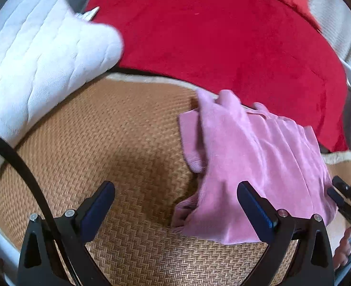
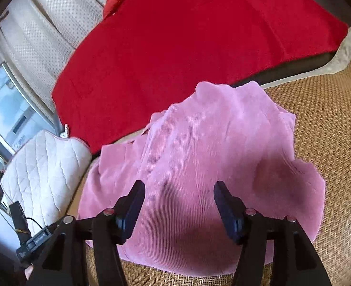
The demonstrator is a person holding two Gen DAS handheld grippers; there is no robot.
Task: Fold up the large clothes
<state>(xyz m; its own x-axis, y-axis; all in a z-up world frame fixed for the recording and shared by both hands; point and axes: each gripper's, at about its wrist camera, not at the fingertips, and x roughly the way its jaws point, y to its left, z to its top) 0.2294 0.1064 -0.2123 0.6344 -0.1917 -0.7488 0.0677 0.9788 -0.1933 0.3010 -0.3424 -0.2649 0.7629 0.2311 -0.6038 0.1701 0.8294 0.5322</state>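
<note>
A pink ribbed garment (image 2: pixel 199 166) lies partly folded on a woven straw mat (image 2: pixel 330 131). In the left wrist view the pink garment (image 1: pixel 254 162) is at the right, with a cuffed sleeve folded over it. My left gripper (image 1: pixel 175 202) is open and empty above the mat (image 1: pixel 118 143), its right finger over the garment's left edge. My right gripper (image 2: pixel 179 197) is open and empty just above the garment's near half. The right gripper also shows at the right edge of the left wrist view (image 1: pixel 347 197).
A red blanket (image 2: pixel 187 43) covers the area behind the mat, also in the left wrist view (image 1: pixel 211 35). A white quilted cushion (image 1: pixel 39 71) lies at the left, and it shows in the right wrist view (image 2: pixel 44 174). A beige sofa back (image 2: pixel 37 28) stands behind.
</note>
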